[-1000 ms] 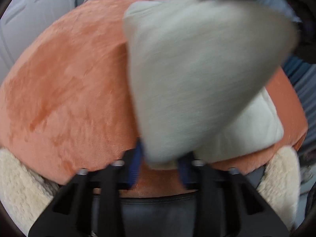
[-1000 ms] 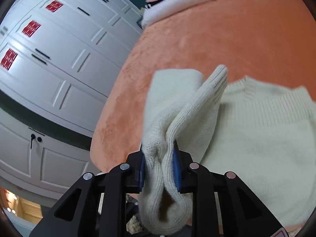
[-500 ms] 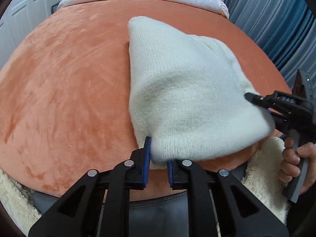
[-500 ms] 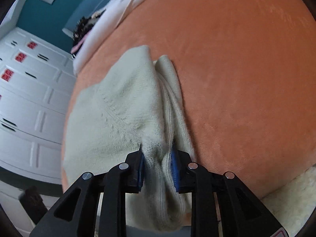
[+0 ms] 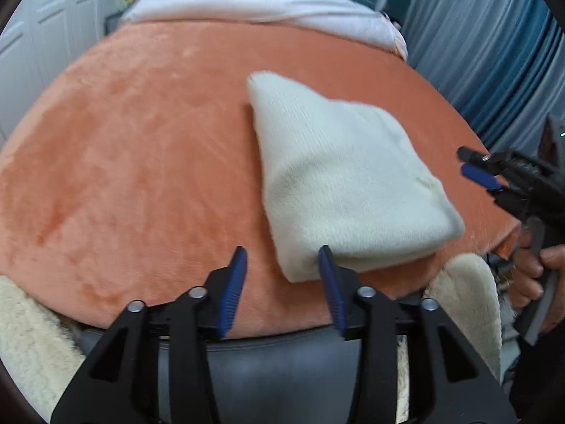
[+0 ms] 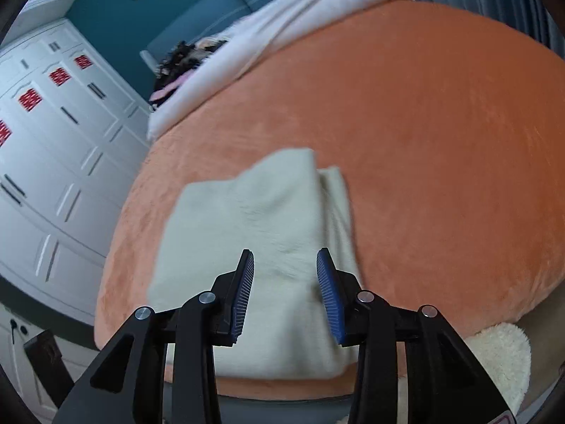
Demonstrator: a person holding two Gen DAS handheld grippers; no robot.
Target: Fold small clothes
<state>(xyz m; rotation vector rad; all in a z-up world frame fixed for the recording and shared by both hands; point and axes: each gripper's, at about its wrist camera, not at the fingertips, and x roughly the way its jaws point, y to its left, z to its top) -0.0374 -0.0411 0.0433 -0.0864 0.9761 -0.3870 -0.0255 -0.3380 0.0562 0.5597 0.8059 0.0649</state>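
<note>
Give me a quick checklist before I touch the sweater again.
1. Left tongs free of the sweater: ok, opening, nothing pinched.
2. Right tongs free: ok, opening above the knit, no pinch.
3. Sweater flat on the orange blanket: ok.
4. Fold edges aligned: not ok, a lower layer sticks out on one side.
5. Sweater clear of the blanket's near edge: not ok, it lies close.
6. Sleeves tucked: cannot tell.

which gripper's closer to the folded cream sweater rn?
Left. Left gripper sits at the cream sweater's near corner, jaws opening; right gripper hangs off its far side, apart, also opening.
</note>
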